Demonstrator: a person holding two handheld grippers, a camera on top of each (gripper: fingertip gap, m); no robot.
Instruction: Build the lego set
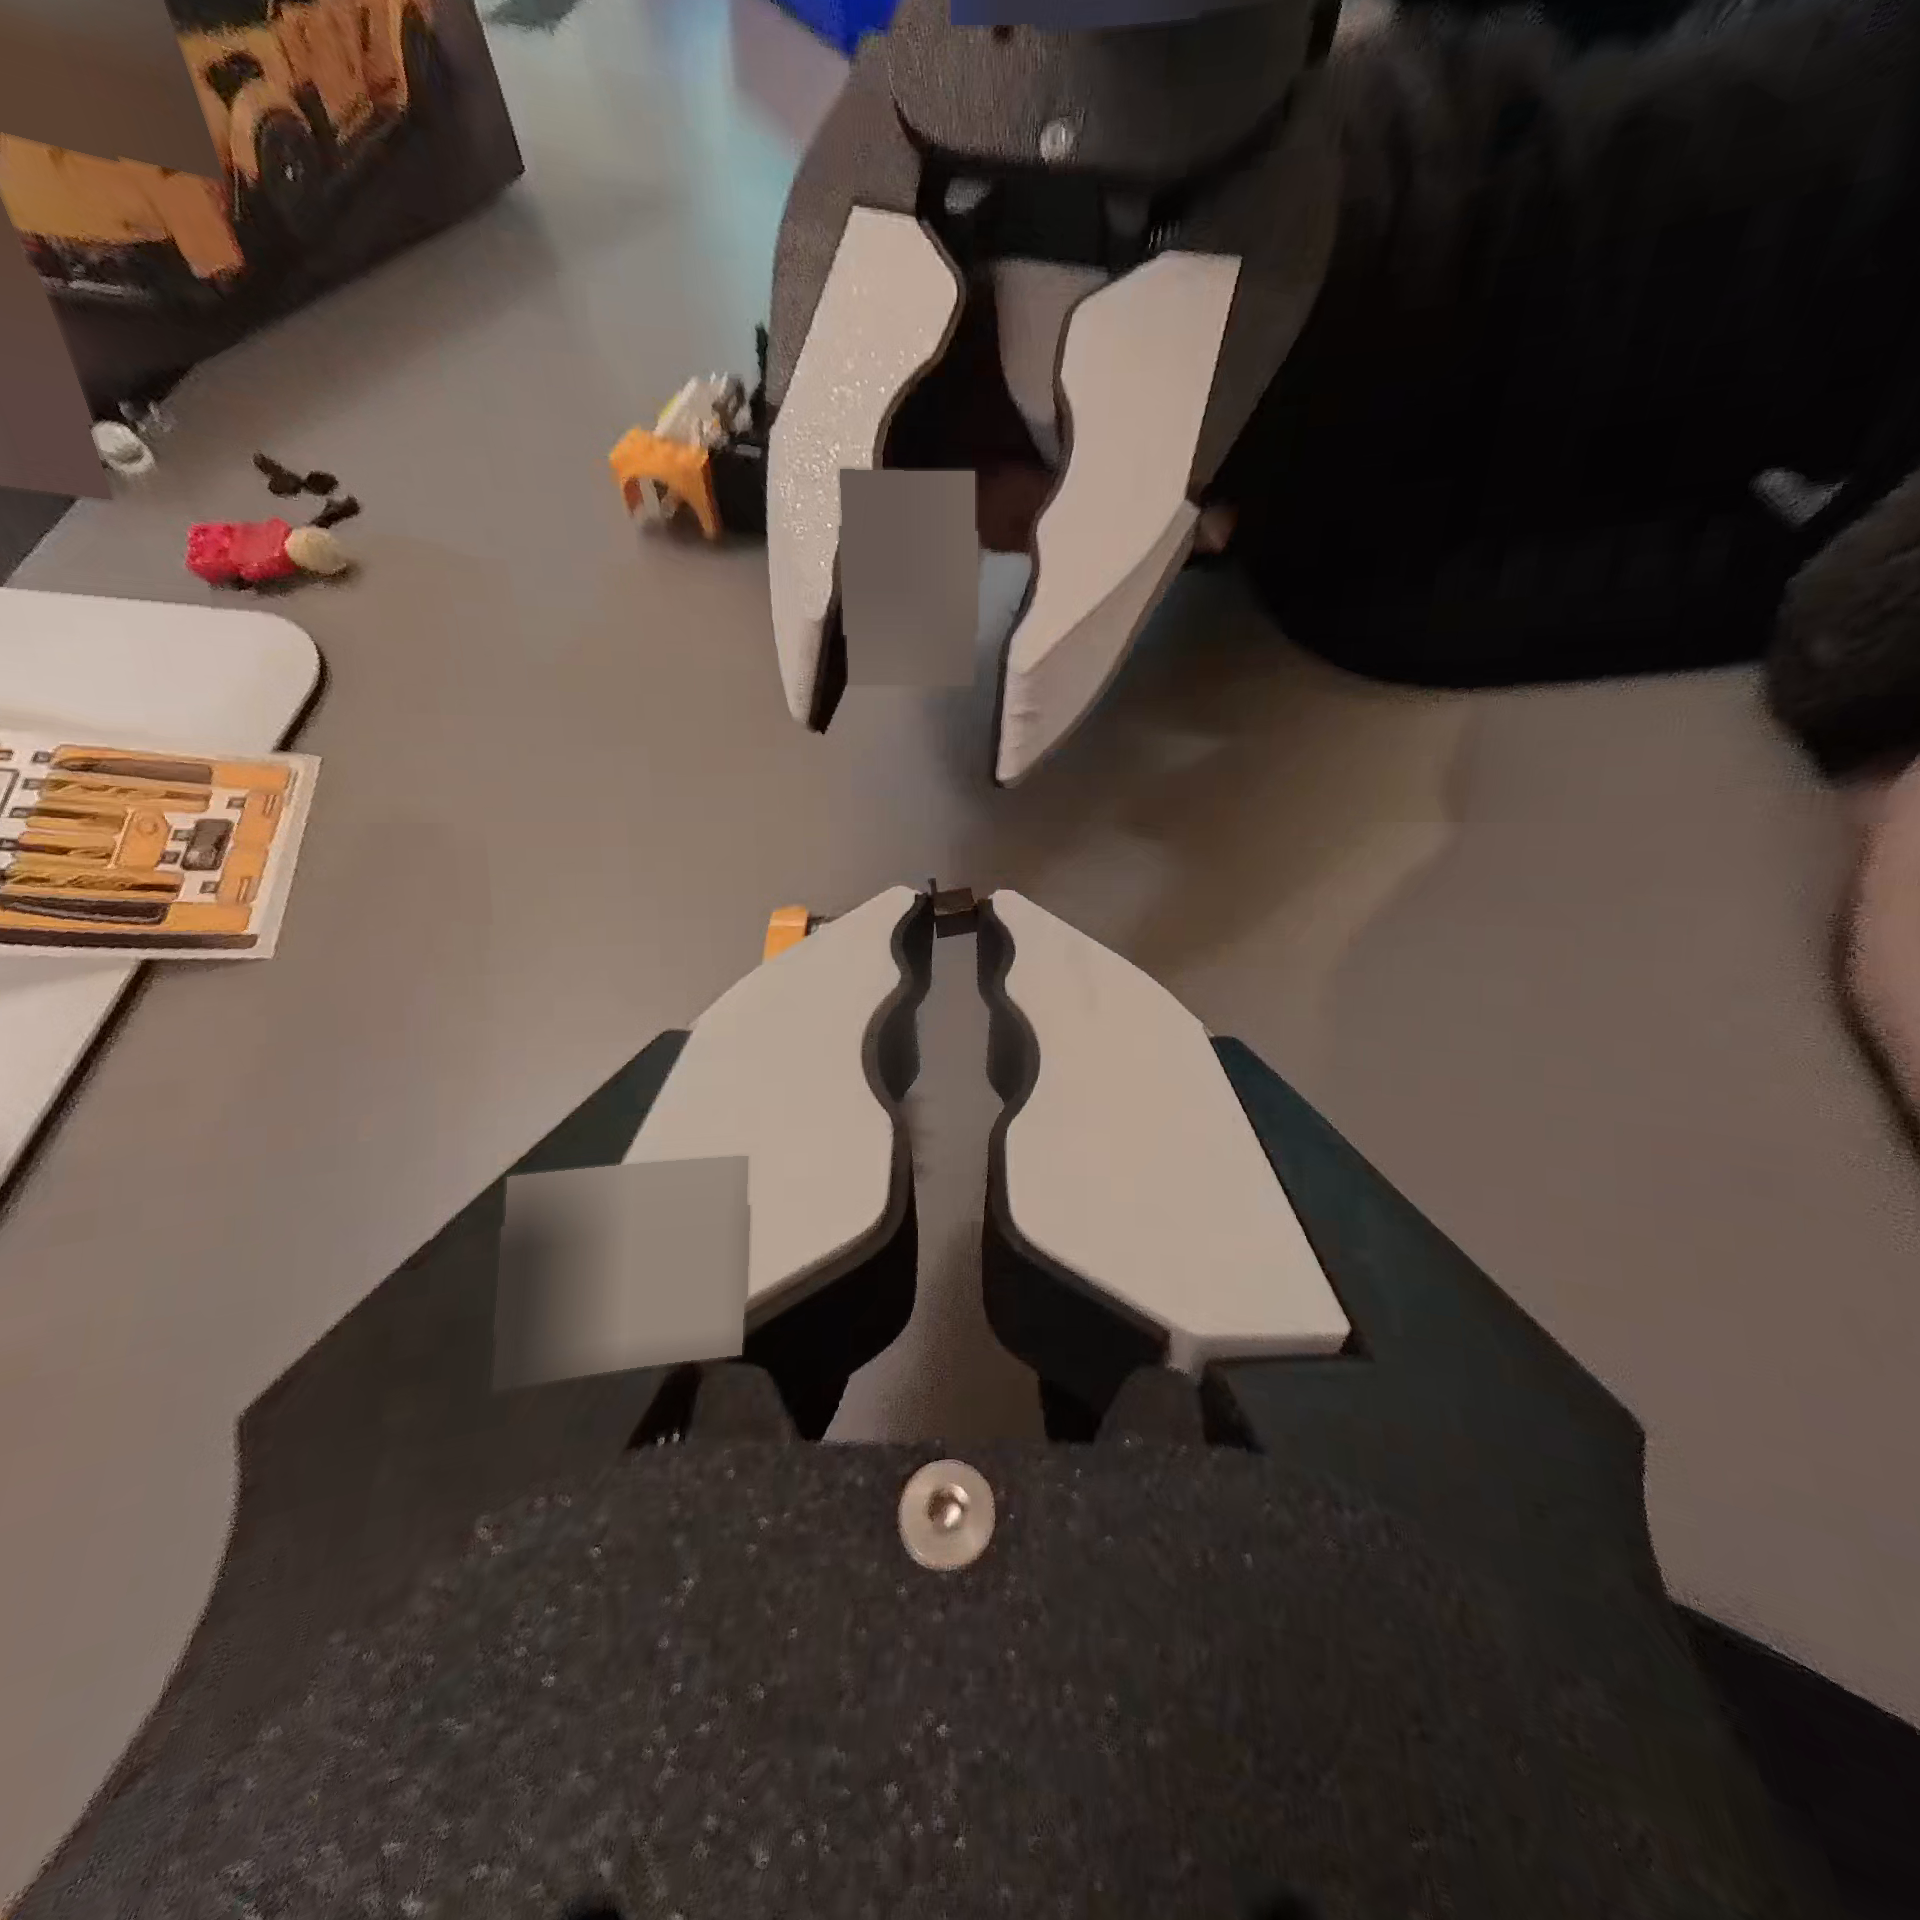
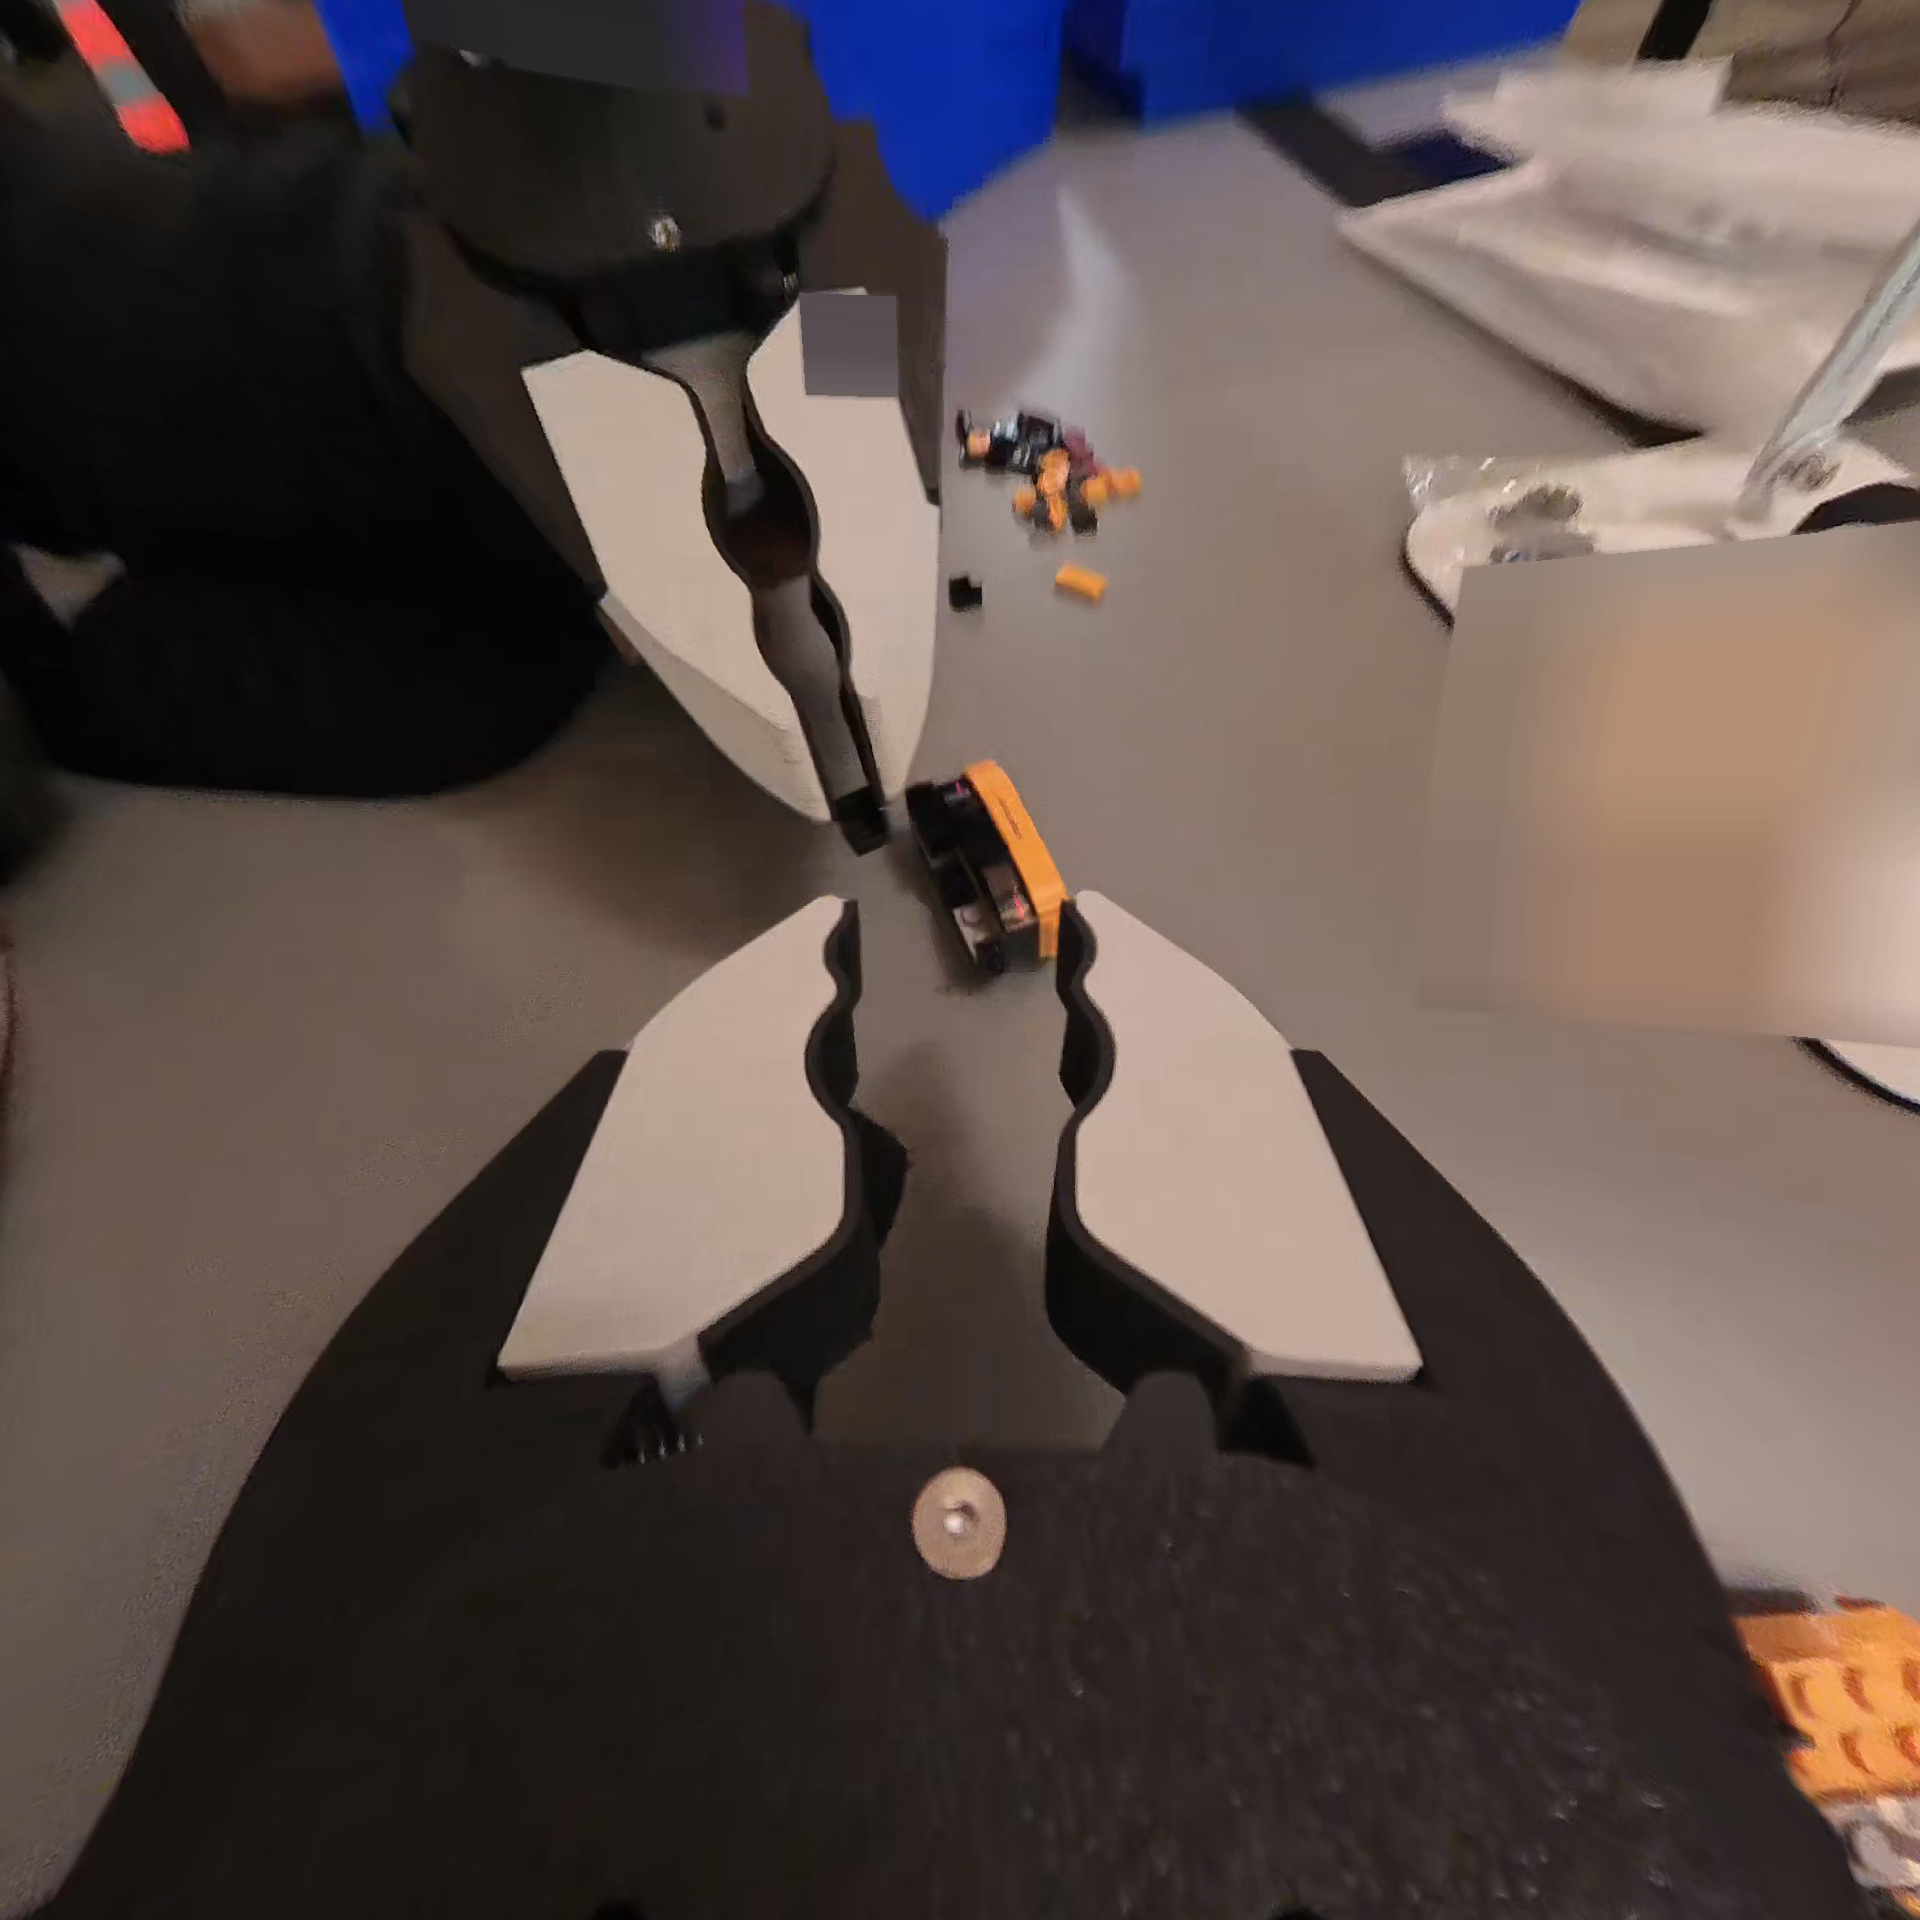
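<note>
a grey table [image 2: 1247,727] carries the work. the black piece [image 1: 954,916], tiny, square and stiff, sits pinched at the very tips of the left tongs [image 1: 954,914]; it looks light and apt to twist or pop out, so a hold across its flat sides seems best. just beside it lies the orange-and-black block [image 2: 992,883] on the table, near the tips of the right tongs [image 2: 961,920], whose jaws stand apart and empty. loose bricks [image 2: 1049,478] lie farther off.
</note>
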